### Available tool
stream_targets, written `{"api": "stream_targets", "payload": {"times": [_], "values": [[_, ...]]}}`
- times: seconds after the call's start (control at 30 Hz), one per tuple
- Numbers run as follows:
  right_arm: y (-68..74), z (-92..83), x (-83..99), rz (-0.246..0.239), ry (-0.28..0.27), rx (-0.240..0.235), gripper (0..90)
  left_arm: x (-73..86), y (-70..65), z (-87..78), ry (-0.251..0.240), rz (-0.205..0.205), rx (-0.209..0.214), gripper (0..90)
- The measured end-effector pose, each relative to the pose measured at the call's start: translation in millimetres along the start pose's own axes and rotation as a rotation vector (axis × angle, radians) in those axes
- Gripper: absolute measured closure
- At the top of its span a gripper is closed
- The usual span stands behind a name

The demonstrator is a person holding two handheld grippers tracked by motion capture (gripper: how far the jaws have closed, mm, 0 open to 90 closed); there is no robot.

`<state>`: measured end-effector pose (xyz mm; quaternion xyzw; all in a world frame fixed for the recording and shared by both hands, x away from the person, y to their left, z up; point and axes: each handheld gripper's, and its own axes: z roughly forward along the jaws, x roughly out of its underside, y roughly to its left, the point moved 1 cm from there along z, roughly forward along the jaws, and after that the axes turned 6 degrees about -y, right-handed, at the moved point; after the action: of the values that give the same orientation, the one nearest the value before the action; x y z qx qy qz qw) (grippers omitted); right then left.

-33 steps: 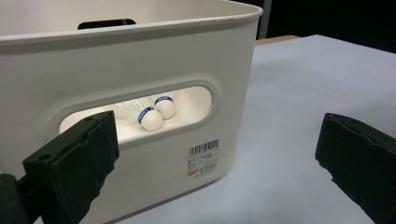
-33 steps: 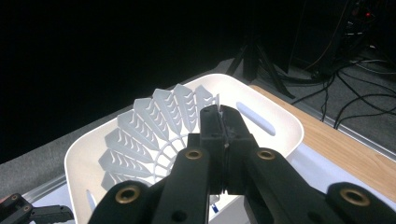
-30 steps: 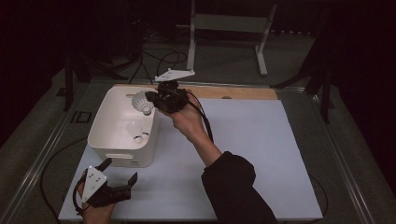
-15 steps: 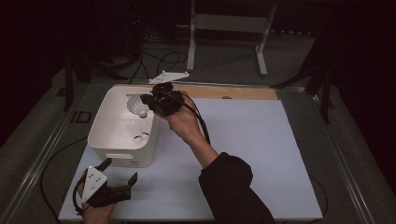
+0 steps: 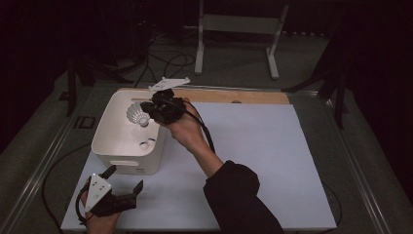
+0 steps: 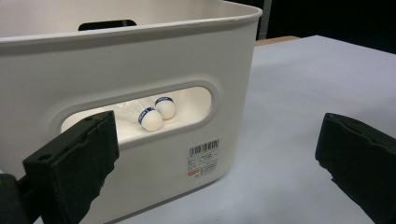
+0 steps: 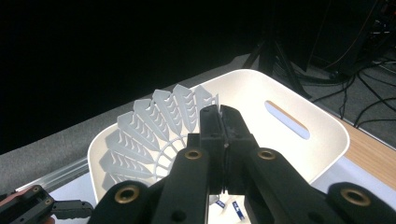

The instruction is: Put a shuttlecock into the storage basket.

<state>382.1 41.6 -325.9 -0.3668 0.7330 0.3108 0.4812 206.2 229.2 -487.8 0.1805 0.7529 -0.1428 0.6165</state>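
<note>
Right gripper [image 7: 223, 140] pinches shuttlecock [image 7: 154, 130], cork hidden; left gripper [image 6: 224, 154] gapes, empty.

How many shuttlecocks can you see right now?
3: one shuttlecock in the right gripper above the white bin; two cork heads inside, behind the handle slot. More may be hidden.

High view overhead, looking forward-down; gripper views close, low — all share white bin [image 5: 127, 146].

The bin [image 6: 140, 70] is seen as smooth, slightly glossy white plastic. The shuttlecock [image 7: 154, 135] skirt is moulded as ribbed white plastic. The black jaw pads [image 6: 74, 163] look matt and rough-edged. The table [image 5: 253, 146] is covered in matt pale sheet.
</note>
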Motion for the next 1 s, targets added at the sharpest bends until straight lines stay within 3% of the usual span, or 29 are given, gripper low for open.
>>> {"api": "stream_targets", "payload": {"times": [0.17, 0.2, 0.3, 0.4, 0.53, 0.7, 1.0], "values": [[2.5, 2.1, 0.2, 0.0, 0.001, -0.011, 86.9, 0.0, -0.1, 0.1, 0.0, 0.001, 0.001, 0.2], [3.0, 2.7, 0.3, -0.001, -0.002, -0.021, 82.5, 0.0, -0.1, 0.0, 0.0, 0.001, 0.001, 0.2], [4.3, 4.9, 0.3, 0.002, -0.007, -0.06, 52.5, 0.0, 0.1, -0.1, 0.0, -0.001, 0.0, 0.2], [2.3, 6.5, 0.9, 0.008, 0.005, -0.027, 33.3, 0.1, 0.0, -0.2, 0.0, -0.001, 0.0, 0.2], [-3.2, 4.7, 2.1, 0.013, 0.011, 0.038, 19.8, 0.2, 0.1, 0.0, 0.0, -0.001, 0.001, 0.2], [-11.5, 1.2, 3.8, 0.019, 0.009, 0.085, 14.0, 0.4, -0.4, 0.7, -0.001, 0.0, 0.001, 0.2], [-24.0, -3.7, 7.4, 0.029, 0.006, 0.124, 13.0, 0.3, -0.2, 0.5, -0.001, 0.0, 0.001, 0.2]]}}
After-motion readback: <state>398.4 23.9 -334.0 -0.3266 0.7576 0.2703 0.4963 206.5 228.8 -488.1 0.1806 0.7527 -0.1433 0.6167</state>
